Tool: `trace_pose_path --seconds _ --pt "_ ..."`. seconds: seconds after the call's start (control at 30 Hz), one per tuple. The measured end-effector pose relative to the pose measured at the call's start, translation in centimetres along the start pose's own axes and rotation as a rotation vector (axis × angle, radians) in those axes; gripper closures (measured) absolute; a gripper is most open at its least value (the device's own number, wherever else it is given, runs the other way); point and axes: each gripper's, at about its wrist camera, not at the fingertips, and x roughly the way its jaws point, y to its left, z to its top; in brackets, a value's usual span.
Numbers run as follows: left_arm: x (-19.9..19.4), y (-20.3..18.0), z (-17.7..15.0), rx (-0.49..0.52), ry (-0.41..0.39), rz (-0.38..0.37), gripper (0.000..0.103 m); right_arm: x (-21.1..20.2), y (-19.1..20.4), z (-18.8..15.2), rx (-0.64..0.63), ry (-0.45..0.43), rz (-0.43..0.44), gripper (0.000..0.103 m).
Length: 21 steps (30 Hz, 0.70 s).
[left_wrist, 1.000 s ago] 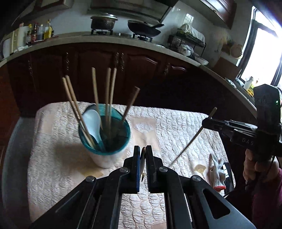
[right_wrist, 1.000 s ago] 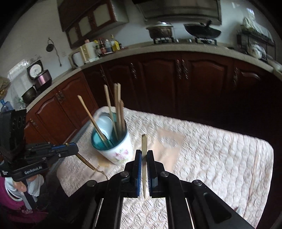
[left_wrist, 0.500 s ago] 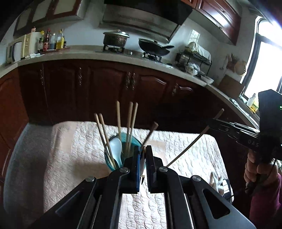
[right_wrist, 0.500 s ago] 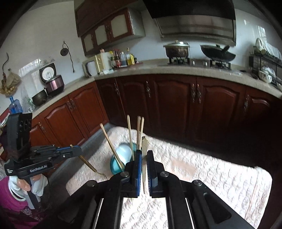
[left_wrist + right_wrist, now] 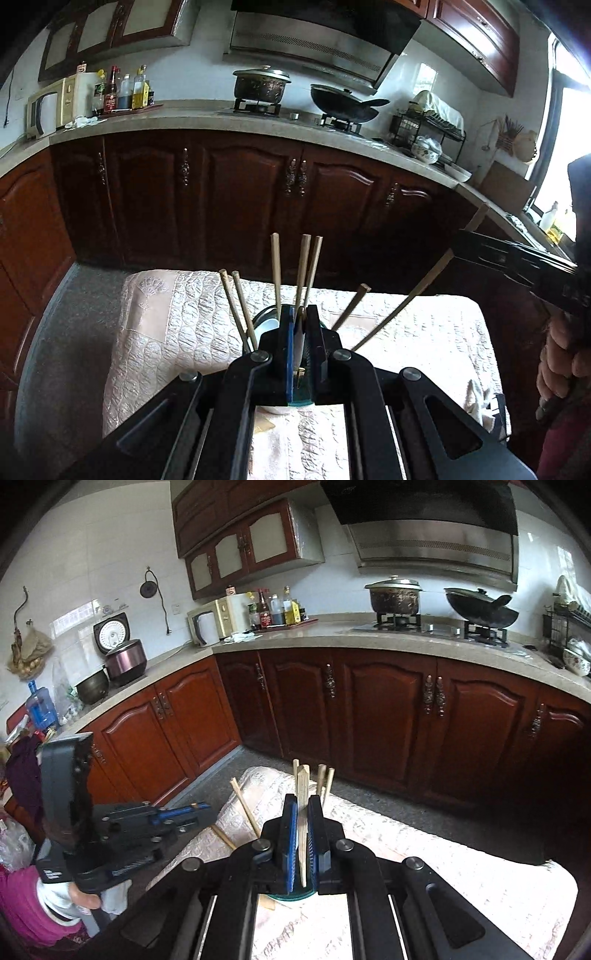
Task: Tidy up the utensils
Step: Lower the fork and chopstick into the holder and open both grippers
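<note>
Both grippers risen since a second ago; cup now low centre, mostly hidden behind fingers.

Left gripper clamped on thin utensil, type unclear.

Right gripper clamped on chopstick.

Likely both ready to drop in.

Left view alone shows chopstick's full slant; right view shows left-held utensil's lower end.

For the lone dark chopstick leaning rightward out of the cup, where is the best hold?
Grip the dark chopstick by its free upper end, coming from above and the right. It leans away from the other sticks, while its lower part is hidden behind the left gripper.
</note>
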Motion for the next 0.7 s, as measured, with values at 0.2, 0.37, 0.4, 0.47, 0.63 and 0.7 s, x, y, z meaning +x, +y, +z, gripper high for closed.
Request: trace_pose_path --seconds 0.2,0.37,0.4,0.47,0.63,0.7 --pt "2.2 0.6 -0.4 -0.007 0.028 0.035 0.097 2.2 0.3 -0.5 0.001 0.037 0.023 0.096" --pt "3.7 0.9 -1.1 0.005 0.044 0.074 0.097 4.4 0.0 -1.9 0.017 0.083 0.036 0.096" --pt "4.1 0.9 -1.3 0.006 0.050 0.078 0.097 4.9 -0.2 -2.2 0.023 0.093 0.040 0.096" --pt "4.7 1.0 -1.6 0.010 0.062 0.084 0.097 5.7 -0.4 -2.7 0.032 0.111 0.045 0.096" --pt "6.3 0.6 -2.5 0.022 0.099 0.089 0.097 7.7 -1.1 -4.0 0.056 0.160 0.057 0.096" --pt "6.8 0.6 -2.8 0.023 0.113 0.092 0.097 8.5 -1.5 -4.5 0.066 0.178 0.059 0.096"
